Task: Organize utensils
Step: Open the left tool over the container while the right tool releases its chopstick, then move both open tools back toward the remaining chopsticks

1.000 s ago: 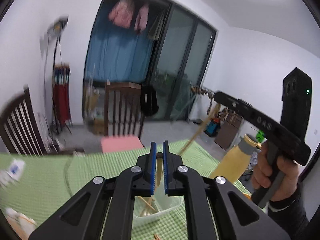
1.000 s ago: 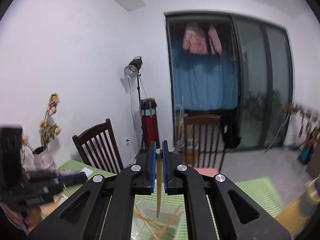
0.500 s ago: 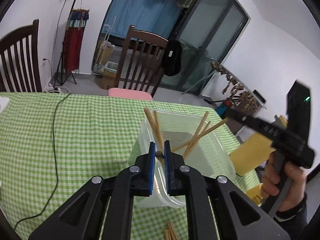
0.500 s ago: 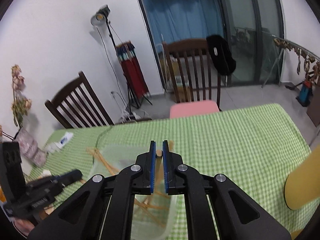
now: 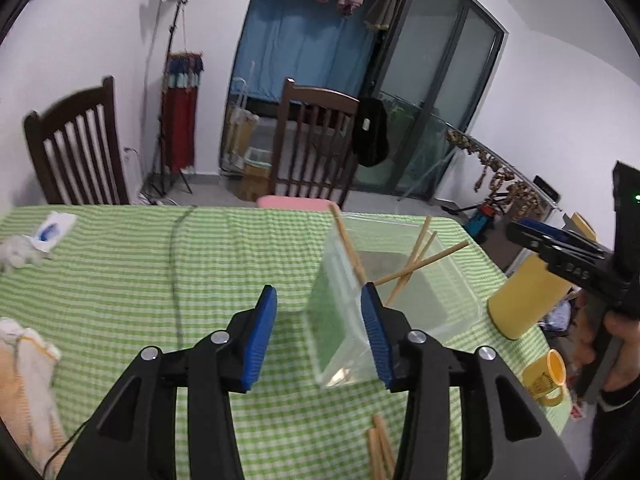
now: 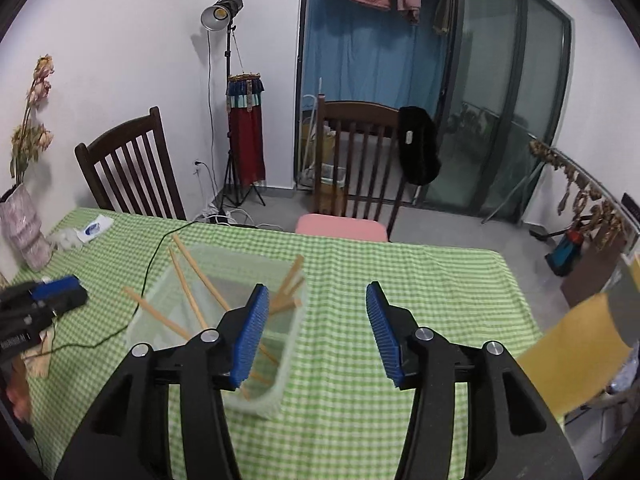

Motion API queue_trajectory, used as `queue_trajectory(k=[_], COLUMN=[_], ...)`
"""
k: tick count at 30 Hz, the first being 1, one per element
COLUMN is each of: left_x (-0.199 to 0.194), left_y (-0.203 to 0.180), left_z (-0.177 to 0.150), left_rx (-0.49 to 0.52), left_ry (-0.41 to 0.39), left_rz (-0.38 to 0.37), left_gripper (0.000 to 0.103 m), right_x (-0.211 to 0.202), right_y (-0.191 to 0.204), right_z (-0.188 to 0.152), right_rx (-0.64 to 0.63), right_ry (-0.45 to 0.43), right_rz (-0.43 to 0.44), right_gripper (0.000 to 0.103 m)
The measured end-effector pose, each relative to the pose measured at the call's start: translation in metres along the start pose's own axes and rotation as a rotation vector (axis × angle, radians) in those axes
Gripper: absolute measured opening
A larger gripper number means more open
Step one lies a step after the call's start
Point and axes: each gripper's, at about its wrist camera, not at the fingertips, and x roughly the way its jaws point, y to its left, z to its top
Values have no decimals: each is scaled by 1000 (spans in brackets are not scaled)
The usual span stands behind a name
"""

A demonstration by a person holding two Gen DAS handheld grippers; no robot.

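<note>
A clear plastic container (image 5: 456,268) stands on the green checked tablecloth with several wooden chopsticks (image 5: 420,268) leaning inside it. My left gripper (image 5: 320,336) hovers over its near left corner; the jaws are opening and the pads press on nothing. My right gripper (image 6: 316,328) hangs just right of the container (image 6: 160,292), also opening, with only tablecloth between its fingers. The chopsticks (image 6: 188,292) cross in the box. Each gripper shows in the other's view: the right gripper (image 5: 532,236) and the left gripper (image 6: 60,292). Loose chopsticks (image 5: 378,452) lie on the cloth near me.
A yellow cylinder (image 5: 528,300) and a yellow mug (image 5: 548,376) stand right of the container. A black cable (image 5: 176,264) runs across the cloth. A cloth (image 5: 24,364), a tissue packet (image 5: 52,232) and a vase (image 6: 24,224) sit left. Two chairs stand behind the table.
Both grippers came down toward the container. Each was shut on a chopstick before; both have since opened wide and hold nothing, and the chopsticks now rest in the box.
</note>
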Motion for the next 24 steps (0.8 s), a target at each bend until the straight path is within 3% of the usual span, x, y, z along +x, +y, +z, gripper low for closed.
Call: queue_trajectory(k=[2,14,21,24], left_x=[-16,-107,-146,-155], left_y=[1,-6,-15,-19], left_z=[-7,-46,-67,-75], left_rx=[12,99,124,129], left_ry=[-22,-166,-238,-258], left_rz=[26,123,152,161], left_gripper=[51,83,92,93], right_x=[-10,-86,-118,-129], right_y=[-5,-29,-23,-21], right_z=[-7,-52,-74,-85], right_rx=[2,47,22,26], right_ry=[-5,-79,-144,-167], right_rz=[-17,-86,-118,-122], right_gripper=[53,69,85,87])
